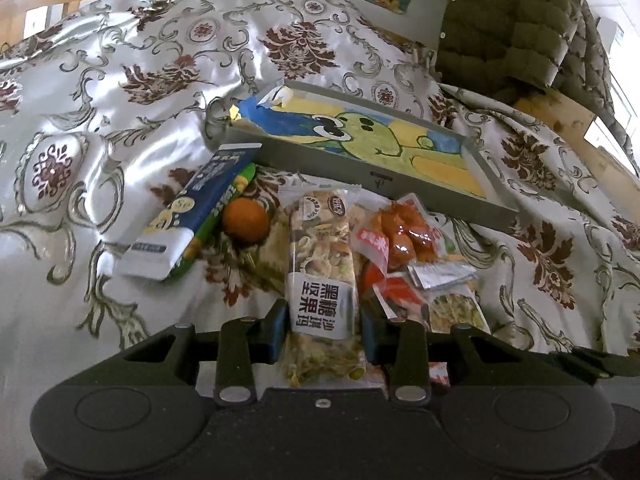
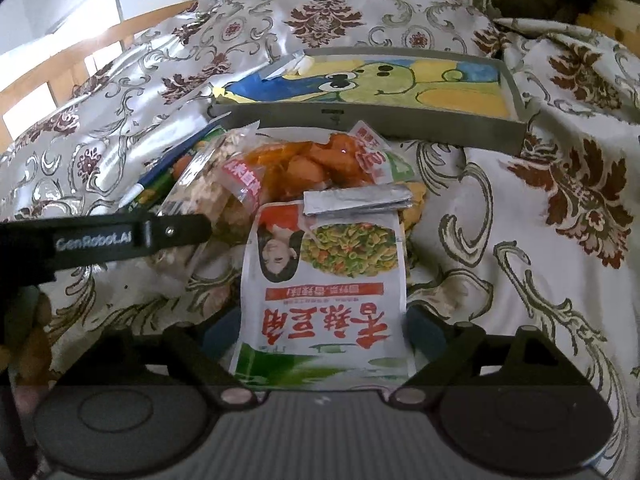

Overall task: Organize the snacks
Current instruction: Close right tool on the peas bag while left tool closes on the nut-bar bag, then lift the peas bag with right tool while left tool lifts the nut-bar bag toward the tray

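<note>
Two handheld grippers work over a pile of snacks on a shiny floral tablecloth [image 1: 120, 92]. The left gripper [image 1: 325, 332] has its jaws pressed against both sides of a clear-wrapped nut bar [image 1: 320, 264] with a white label. The right gripper [image 2: 326, 336] straddles a white bean snack packet [image 2: 324, 292]; its jaws stand wide — whether they touch the packet cannot be told. Behind the pile lies a shallow grey tray [image 1: 400, 180], lined with a painted green cartoon creature, holding no snacks. Also in the pile: a blue-and-white packet [image 1: 192, 216], a small orange fruit [image 1: 245, 221], a clear bag of orange-red pieces [image 1: 404, 236] and a folded silver sachet [image 2: 358, 199].
</note>
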Demonstrator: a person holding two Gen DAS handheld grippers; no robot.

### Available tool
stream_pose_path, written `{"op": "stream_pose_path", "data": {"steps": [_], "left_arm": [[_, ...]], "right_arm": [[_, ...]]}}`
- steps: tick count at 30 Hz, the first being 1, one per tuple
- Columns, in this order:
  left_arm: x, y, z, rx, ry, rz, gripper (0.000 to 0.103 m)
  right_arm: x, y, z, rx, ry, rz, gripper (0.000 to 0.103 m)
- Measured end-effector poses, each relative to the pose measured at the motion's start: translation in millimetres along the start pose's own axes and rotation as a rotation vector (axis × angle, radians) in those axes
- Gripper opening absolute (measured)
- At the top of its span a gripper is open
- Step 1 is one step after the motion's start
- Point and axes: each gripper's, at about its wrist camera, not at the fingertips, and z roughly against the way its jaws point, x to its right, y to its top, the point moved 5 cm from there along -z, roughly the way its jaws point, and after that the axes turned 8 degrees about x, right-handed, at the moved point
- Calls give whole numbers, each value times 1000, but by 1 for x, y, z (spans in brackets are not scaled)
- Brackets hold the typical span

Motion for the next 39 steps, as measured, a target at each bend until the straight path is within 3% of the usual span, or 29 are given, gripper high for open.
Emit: {"op": "stream_pose_path", "data": {"steps": [4,12,20,28,39], "left_arm": [[2,-3,6,-4,2,17,38],[2,-5,14,-1,9,33,38],[2,-4,21,8,11,44,38],[6,-7,28,14,11,43,37],[8,-5,35,29,9,64,37]], "right_arm": [[2,1,0,1,4,-15,89],[3,-6,-14,-48,25,-34,99],[6,-1,-7,-21,20,-60,88],[-12,2,7,48,-53,114,80],[-21,4,11,92,-93,208,78]]}}
